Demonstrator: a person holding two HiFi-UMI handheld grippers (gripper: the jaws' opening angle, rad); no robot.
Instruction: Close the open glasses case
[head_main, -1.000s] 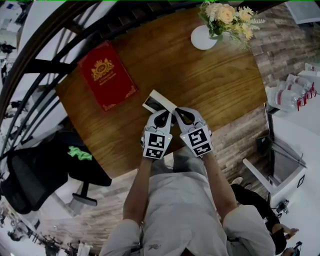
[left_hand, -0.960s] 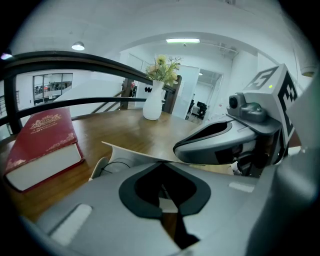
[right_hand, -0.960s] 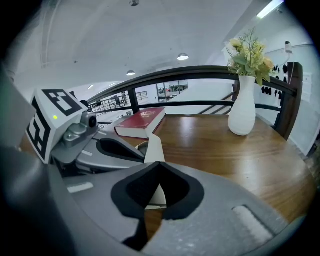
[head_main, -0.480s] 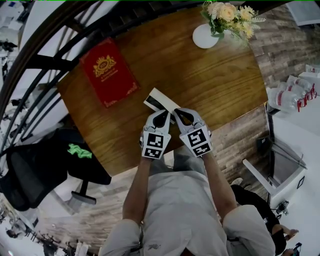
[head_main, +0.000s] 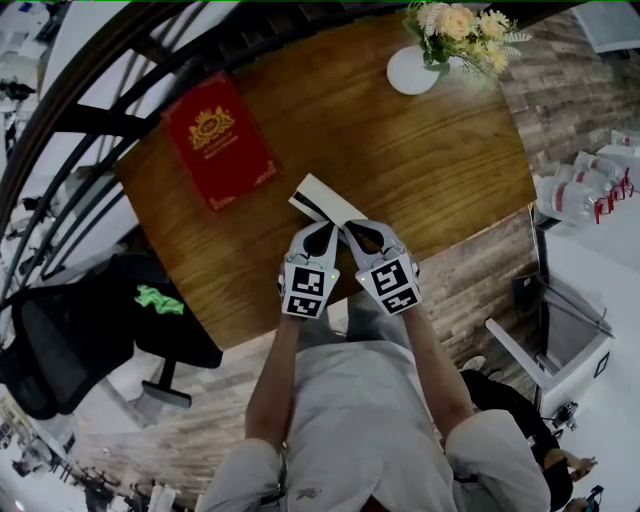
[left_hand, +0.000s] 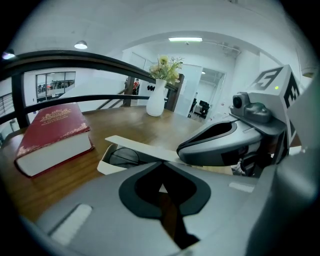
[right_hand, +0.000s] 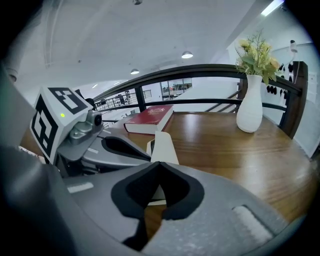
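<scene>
The white glasses case (head_main: 322, 198) lies open on the wooden table (head_main: 440, 150), its flat lid (left_hand: 140, 148) raised over the tray. Dark glasses (left_hand: 123, 156) rest inside. Both grippers sit side by side at the case's near end. In the head view, my left gripper (head_main: 322, 230) is shut, its tips meeting just short of the tray. My right gripper (head_main: 353, 228) is also shut, with its tips close under the lid's near edge (right_hand: 164, 145). Neither holds anything. Each gripper view shows the other gripper alongside, the right gripper body (left_hand: 220, 145) and the left gripper body (right_hand: 112, 147).
A red hardback book (head_main: 218, 145) lies on the table's left part. A white vase with flowers (head_main: 418, 68) stands at the far right. A dark railing (right_hand: 200, 72) curves behind the table. A black chair (head_main: 70, 345) stands to the left, below the table edge.
My right gripper has edged a little left, closer to the left gripper and the case's near end. The case and lid have not moved.
</scene>
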